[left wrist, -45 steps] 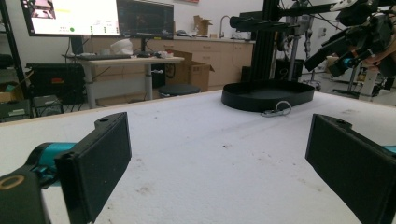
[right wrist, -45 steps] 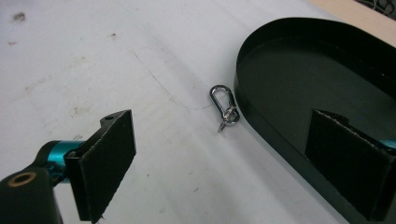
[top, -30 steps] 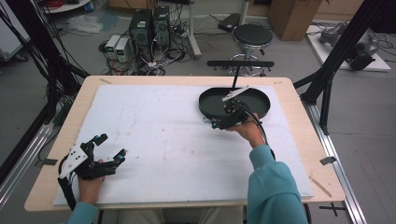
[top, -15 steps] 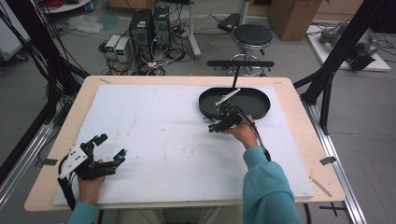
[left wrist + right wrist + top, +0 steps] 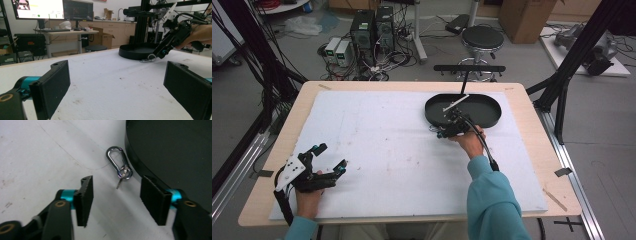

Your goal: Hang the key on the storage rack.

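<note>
Carabiner (image 5: 117,163) lies untouched beside the tray (image 5: 175,150) as right gripper (image 5: 116,192) fingers, still spread, have just been closing.

in the right gripper view the black tray (image 5: 175,147) runs off the top and right edges, and the right gripper (image 5: 116,192) covers part of its near rim. the small piece hanging from the ring of the carabiner (image 5: 117,165), ahead of the jaws, is too small to tell. in the high view the carabiner (image 5: 435,131) is a faint speck beside that gripper (image 5: 447,131).
</note>
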`<state>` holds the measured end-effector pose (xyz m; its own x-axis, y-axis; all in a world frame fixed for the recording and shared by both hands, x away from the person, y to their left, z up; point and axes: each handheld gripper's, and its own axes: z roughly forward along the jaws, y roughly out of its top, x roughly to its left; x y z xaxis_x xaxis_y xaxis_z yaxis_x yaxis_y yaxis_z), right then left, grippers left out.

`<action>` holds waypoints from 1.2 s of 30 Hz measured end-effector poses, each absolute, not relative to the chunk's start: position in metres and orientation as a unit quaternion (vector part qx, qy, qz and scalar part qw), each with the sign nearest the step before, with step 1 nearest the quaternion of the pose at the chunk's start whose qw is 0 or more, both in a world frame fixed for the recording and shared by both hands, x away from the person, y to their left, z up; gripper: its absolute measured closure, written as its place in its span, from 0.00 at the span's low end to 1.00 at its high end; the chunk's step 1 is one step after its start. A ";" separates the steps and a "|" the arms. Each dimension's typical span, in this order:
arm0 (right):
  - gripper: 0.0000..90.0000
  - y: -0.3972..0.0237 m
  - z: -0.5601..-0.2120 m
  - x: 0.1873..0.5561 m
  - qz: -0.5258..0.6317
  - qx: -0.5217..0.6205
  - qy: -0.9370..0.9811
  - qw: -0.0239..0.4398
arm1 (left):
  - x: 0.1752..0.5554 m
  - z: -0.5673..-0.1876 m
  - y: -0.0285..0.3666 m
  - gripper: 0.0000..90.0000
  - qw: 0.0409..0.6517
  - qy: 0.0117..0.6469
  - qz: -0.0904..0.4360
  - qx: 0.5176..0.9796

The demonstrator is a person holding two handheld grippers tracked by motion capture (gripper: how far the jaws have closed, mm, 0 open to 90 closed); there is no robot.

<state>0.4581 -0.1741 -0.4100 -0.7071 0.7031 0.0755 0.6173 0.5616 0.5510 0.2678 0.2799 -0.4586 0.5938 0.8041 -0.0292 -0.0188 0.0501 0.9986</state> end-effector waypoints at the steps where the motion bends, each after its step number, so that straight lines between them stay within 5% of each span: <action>1: 0.58 -0.175 -0.412 0.460 0.279 0.378 0.880 0.074 | 0.268 -0.459 0.280 0.08 0.650 0.321 0.317 0.612; 10: 0.76 -0.175 -0.413 0.461 0.284 0.410 0.864 0.067 | 0.268 -0.459 0.280 0.08 0.650 0.322 0.316 0.612; 36: 0.98 -0.176 -0.418 0.466 0.296 0.433 0.849 0.060 | 0.268 -0.459 0.280 0.08 0.650 0.321 0.316 0.612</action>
<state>0.4656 -0.1757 -0.4183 -0.6178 0.7711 0.1540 0.6994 0.4494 0.5558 0.2680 0.2798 -0.4585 0.5934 0.8043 -0.0299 -0.0178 0.0502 0.9986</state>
